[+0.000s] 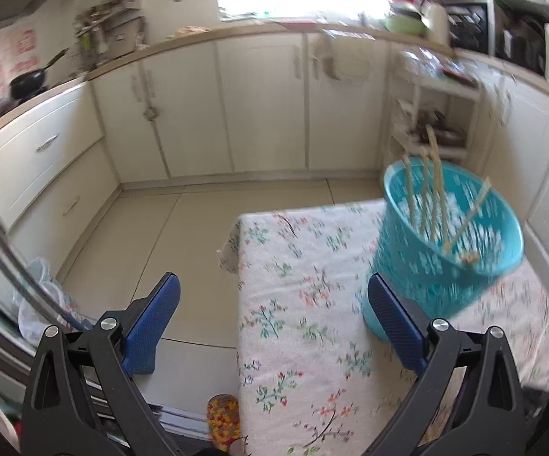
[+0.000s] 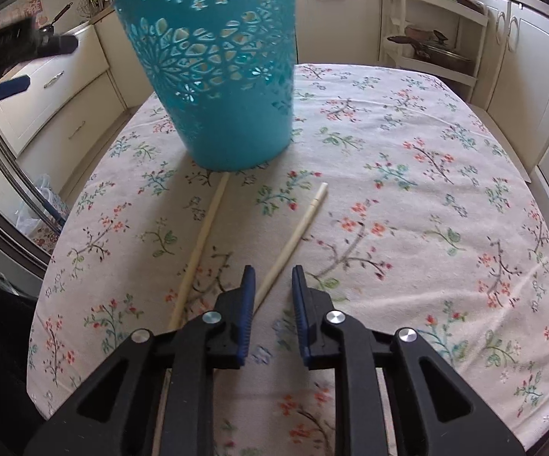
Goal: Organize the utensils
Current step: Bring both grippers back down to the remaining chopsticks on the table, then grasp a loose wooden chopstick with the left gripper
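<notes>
A teal cut-out basket (image 1: 453, 243) stands on the floral tablecloth (image 1: 312, 304) with several pale chopsticks (image 1: 434, 193) upright in it. My left gripper (image 1: 274, 285) is wide open and empty, up above the table's left edge, left of the basket. In the right wrist view the basket (image 2: 217, 76) stands ahead. Two chopsticks lie loose on the cloth before it: one on the left (image 2: 202, 235), one on the right (image 2: 293, 239). My right gripper (image 2: 272, 277) is narrowly open, low over the near end of the right chopstick, which runs between the jaws; nothing is gripped.
The table (image 2: 426, 190) is ringed by cream kitchen cabinets (image 1: 266, 106). A white shelf rack (image 2: 434, 30) with pots stands behind its far right corner. Plastic bags (image 1: 38, 304) lie on the floor to the left. The left gripper shows at the left edge of the right wrist view (image 2: 8, 87).
</notes>
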Demonstrator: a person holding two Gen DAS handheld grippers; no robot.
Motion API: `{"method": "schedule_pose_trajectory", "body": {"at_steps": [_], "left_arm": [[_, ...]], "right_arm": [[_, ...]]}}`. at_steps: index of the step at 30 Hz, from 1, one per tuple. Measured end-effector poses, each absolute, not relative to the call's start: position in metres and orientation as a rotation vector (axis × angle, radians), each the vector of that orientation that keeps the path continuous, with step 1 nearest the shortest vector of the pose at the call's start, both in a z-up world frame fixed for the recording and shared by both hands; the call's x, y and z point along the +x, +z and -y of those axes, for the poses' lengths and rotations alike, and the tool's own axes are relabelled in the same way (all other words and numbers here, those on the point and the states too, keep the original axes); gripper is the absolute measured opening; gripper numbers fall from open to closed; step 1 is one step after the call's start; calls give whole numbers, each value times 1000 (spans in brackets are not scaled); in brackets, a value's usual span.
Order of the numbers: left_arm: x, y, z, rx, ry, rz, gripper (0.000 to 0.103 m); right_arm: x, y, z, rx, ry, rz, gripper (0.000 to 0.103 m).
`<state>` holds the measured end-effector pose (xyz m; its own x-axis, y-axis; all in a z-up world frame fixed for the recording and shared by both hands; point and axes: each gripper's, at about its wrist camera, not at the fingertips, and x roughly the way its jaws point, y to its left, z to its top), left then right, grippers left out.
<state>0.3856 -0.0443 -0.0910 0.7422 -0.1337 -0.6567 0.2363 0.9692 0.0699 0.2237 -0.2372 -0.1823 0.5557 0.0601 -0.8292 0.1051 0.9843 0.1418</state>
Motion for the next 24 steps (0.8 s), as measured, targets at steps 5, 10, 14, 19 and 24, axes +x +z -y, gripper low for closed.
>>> {"method": "schedule_pose_trajectory", "body": {"at_steps": [5, 10, 14, 19, 24], "left_arm": [[373, -121, 68, 257, -440, -848, 95], [359, -152, 106, 349, -487, -911, 95], [361, -172, 127, 305, -495, -992, 95], [363, -194, 150, 284, -494, -1054, 95], [359, -210, 164, 326, -487, -1071, 74]], "right_arm": [[215, -182, 257, 247, -35, -987, 23], [226, -185, 274, 327, -87, -953, 29], [229, -184, 273, 284, -75, -962, 25], [219, -185, 275, 250, -48, -978, 18], [219, -187, 282, 300, -40, -961, 18]]}}
